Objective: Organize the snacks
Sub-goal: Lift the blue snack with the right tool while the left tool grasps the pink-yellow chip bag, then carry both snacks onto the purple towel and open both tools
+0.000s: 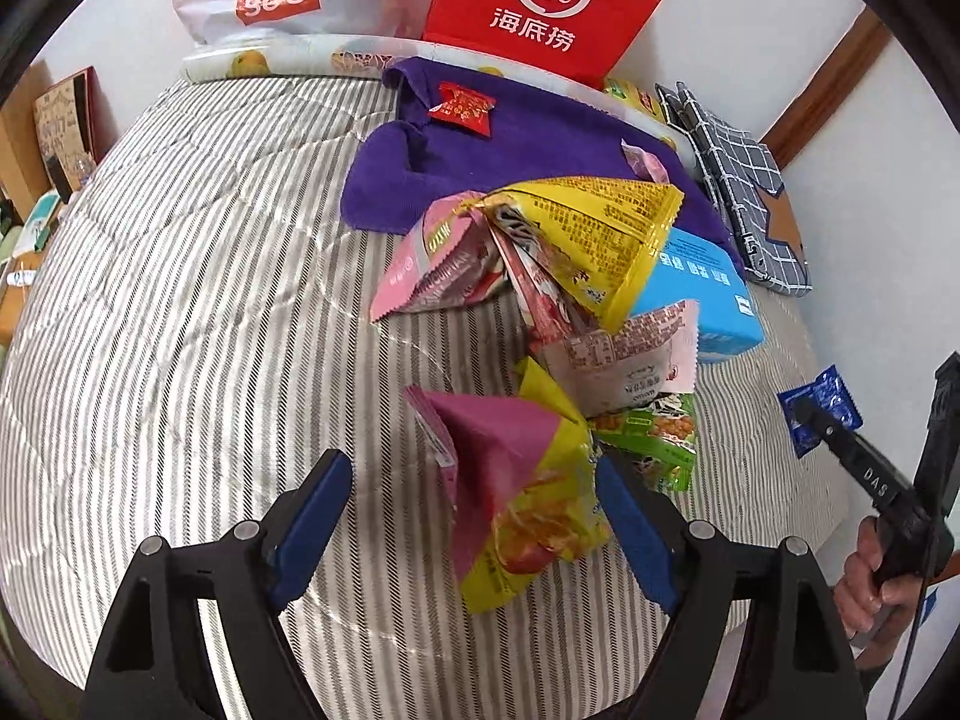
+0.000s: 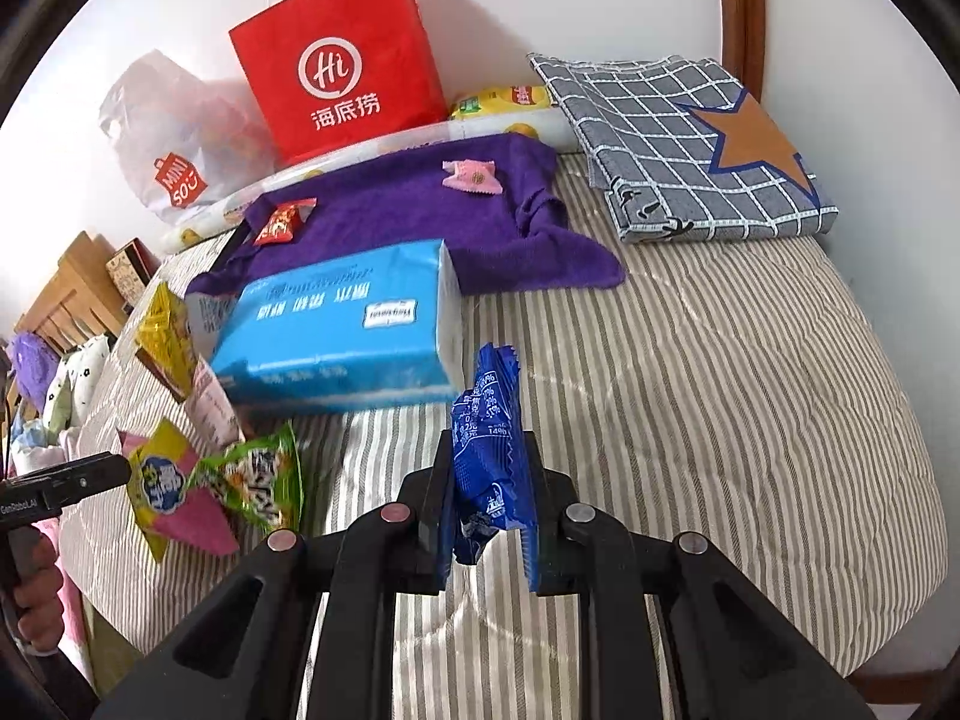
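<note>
Blue snack packet (image 2: 487,450): was clamped upright between the closed jaws of the right gripper (image 2: 487,480), above the striped bedcover (image 2: 690,390); its lower end was crumpled and hidden between the pads.
Pink-and-yellow snack bag (image 1: 522,492): lay on the bedcover between the blue pads of the left gripper (image 1: 474,516), whose jaws stood well apart; neither pad pressed on it, though whether the right-hand pad touched its edge was hard to tell.
Snack pile (image 1: 576,276): a yellow packet, a pink packet, a red-and-white one and a pale one overlapped so that most labels were covered; a green packet (image 1: 654,432) was half hidden under the pale one and behind the left gripper's pad.
Blue tissue pack (image 2: 342,324): lay just behind the pile, its near edge hidden by the packets in the left wrist view.
Purple cloth (image 2: 420,210): spread further back, bearing a small red packet (image 2: 281,222) and a small pink packet (image 2: 474,177), well apart from each other.
Bags: a red paper bag (image 2: 342,60) and a white plastic bag (image 2: 162,138) leaned on the wall behind the cloth; the red one's top was cut off in the left wrist view.
Checked grey cloth (image 2: 690,138): folded, with an orange star, at the bed's far right corner.
Hands: a person's hand (image 1: 870,570) gripped the right gripper's handle, partly cut off by the frame edge.
Room edge: shelves and soft items at the left were blurred and too small to make out.
</note>
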Motion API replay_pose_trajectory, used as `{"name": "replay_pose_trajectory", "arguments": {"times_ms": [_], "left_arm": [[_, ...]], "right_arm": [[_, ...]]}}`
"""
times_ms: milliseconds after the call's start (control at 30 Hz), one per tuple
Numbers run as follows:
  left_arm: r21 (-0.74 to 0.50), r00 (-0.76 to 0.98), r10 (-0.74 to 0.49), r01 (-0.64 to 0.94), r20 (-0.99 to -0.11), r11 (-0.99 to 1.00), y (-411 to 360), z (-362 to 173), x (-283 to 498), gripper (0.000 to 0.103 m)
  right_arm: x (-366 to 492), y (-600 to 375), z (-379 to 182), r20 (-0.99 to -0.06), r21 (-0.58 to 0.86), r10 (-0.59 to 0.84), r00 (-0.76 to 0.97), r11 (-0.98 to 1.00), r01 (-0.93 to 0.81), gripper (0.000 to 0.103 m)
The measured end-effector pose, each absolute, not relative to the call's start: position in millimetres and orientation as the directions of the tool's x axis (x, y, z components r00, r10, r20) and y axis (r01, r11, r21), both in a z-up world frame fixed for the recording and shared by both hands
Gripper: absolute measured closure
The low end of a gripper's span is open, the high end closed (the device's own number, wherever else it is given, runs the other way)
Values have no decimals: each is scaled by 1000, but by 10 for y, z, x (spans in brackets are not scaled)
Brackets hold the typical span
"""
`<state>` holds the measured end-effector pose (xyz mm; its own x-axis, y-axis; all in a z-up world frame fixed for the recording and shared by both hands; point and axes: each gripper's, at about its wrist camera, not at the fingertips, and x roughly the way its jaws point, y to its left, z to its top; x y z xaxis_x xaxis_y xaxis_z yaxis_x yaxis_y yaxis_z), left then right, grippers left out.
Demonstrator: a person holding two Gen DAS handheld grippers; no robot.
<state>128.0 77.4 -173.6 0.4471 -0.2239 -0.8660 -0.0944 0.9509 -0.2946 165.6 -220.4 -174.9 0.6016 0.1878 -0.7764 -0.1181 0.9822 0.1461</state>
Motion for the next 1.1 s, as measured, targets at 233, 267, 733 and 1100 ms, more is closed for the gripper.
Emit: {"name": "replay_pose_trajectory", "arguments": {"times_ms": [233, 267, 733, 1100], "left_arm": [[-301, 422, -236, -93, -875, 949, 677, -1834, 1332, 21], [-296, 419, -233, -92, -878, 951, 662, -1849, 1342, 21], [-360, 387, -305, -78, -870, 930, 525, -2058, 1472, 26], [-332, 431, -285, -37, -856, 942, 621, -1886, 1364, 37]], "right_arm": [[1582, -2231, -1850, -784, 159, 195, 589, 981, -114, 85], [1578, -2233, -1858, -785, 160, 197, 588, 980, -114, 85], [1576, -2218, -1980, -802, 151, 193, 566, 981, -121, 85], [1596, -2173, -1956, -795, 155, 199, 573, 980, -125, 85]]}}
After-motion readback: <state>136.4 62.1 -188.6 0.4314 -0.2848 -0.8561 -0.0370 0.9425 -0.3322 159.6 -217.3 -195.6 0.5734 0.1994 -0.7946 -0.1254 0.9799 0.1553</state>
